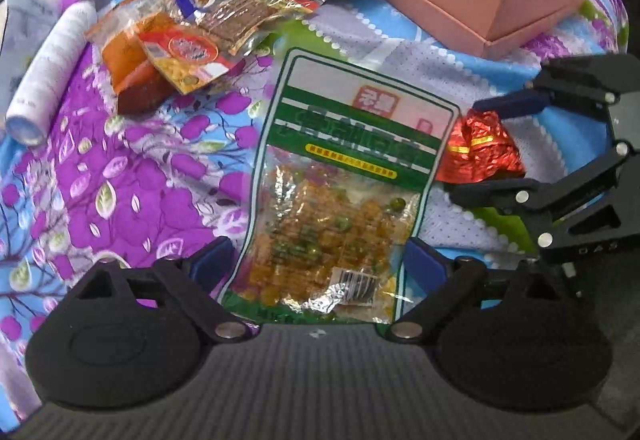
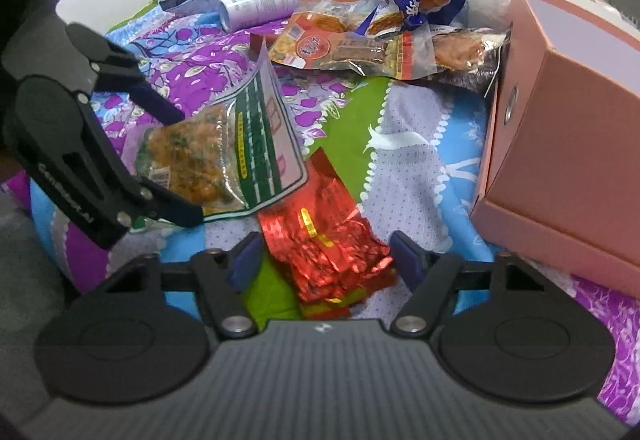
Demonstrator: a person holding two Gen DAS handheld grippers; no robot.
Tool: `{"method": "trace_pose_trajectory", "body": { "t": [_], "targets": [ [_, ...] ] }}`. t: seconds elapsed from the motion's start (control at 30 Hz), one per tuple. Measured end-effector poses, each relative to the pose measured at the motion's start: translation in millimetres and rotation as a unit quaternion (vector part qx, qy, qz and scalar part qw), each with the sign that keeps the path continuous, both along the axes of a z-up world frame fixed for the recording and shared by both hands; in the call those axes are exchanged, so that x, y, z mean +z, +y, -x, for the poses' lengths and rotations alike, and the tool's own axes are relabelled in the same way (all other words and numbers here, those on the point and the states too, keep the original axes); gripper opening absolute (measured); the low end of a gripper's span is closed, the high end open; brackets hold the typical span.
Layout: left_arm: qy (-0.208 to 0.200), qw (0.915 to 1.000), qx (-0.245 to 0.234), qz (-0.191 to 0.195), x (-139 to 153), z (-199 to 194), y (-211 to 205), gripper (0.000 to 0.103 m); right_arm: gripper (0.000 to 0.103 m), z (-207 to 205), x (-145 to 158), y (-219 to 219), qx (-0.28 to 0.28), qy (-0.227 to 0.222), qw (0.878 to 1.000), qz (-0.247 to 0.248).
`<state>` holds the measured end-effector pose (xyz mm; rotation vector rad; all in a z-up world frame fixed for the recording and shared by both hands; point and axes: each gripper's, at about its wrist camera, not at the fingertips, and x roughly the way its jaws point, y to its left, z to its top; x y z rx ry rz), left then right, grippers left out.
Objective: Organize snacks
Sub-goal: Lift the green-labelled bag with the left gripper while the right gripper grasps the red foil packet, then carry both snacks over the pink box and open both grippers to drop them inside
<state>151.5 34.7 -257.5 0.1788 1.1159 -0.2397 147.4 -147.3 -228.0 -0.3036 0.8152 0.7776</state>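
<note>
Blue-padded jaws of the left gripper (image 1: 318,260) stand wide apart, flanking the lower end of the green snack bag (image 1: 340,184), long axis running up the frame centre. Right gripper (image 2: 326,254), jaws likewise apart, straddles the red foil packet (image 2: 324,240), angled toward upper left.

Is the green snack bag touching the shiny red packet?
Touching. In the right wrist view the green snack bag has its corner lying over the top end of the red packet, with no quilt showing between them.
</note>
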Motion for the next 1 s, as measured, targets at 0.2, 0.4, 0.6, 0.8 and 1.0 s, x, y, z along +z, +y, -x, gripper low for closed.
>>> {"method": "trace_pose_trajectory", "body": {
  "t": [0.2, 0.4, 0.6, 0.8, 1.0],
  "targets": [
    [-0.004, 0.9991, 0.033, 0.026, 9, 10, 0, 0.074, 0.061, 7, 4, 2, -0.021, -0.002, 1.000, 0.006],
    [-0.009, 0.9919, 0.109, 0.064, 18, 18, 2, 0.064, 0.061, 12, 10, -1, -0.058, 0.009, 0.998, 0.003],
    [-0.018, 0.9724, 0.205, 0.111, 36, 27, 9, 0.064, 0.061, 17, 24, -12, -0.105, 0.017, 0.994, -0.013],
    [-0.049, 0.9567, 0.249, 0.142, 69, 38, 14, 0.064, 0.061, 23, 49, -19, -0.129, 0.006, 0.991, -0.035],
    [-0.082, 0.9440, 0.276, 0.162, 106, 44, 20, 0.064, 0.061, 26, 77, -24, -0.145, -0.008, 0.988, -0.062]
  ]
}}
